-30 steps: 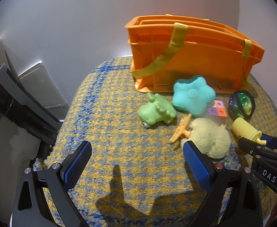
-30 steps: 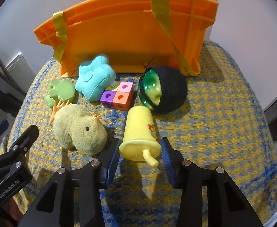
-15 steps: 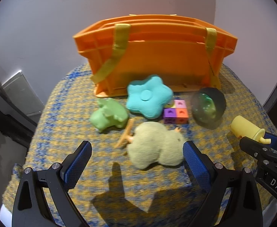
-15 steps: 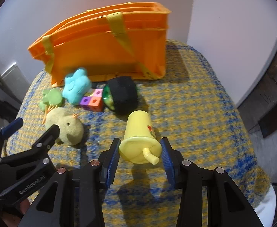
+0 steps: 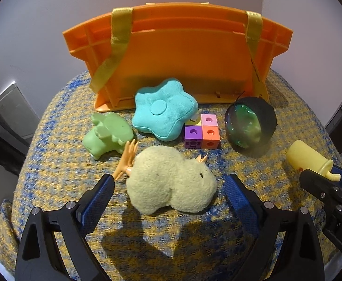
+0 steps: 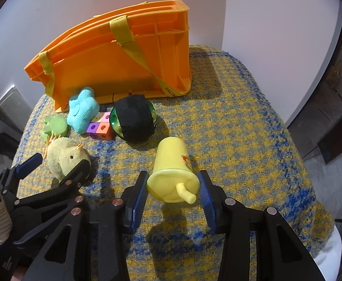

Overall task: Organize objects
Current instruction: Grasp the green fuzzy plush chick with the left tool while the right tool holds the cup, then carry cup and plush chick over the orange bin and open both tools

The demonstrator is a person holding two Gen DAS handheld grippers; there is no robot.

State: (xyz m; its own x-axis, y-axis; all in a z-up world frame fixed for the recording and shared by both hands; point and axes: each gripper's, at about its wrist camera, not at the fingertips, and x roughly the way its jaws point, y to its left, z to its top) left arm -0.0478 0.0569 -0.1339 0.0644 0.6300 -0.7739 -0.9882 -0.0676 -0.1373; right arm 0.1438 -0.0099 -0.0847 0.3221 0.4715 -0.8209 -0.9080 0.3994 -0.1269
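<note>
Left wrist view: the left gripper [image 5: 168,195] is gaping wide, straddling the plush chick [image 5: 171,182] lying on the woven cloth [image 5: 54,164]. "DA" is showing on the right gripper [image 5: 327,180].

Right wrist view: the right gripper [image 6: 172,188] is clamping the yellow cup [image 6: 172,172]. The orange basket [image 6: 114,56] strap is reading "ECTED".

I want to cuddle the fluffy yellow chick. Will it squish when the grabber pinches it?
Probably yes. The plush chick looks fuzzy and rounded, so it likely squashes between the open left gripper pads. It seems light, and it probably won't roll, lying slumped on the woven cloth. Its thin orange feet may flop.
</note>
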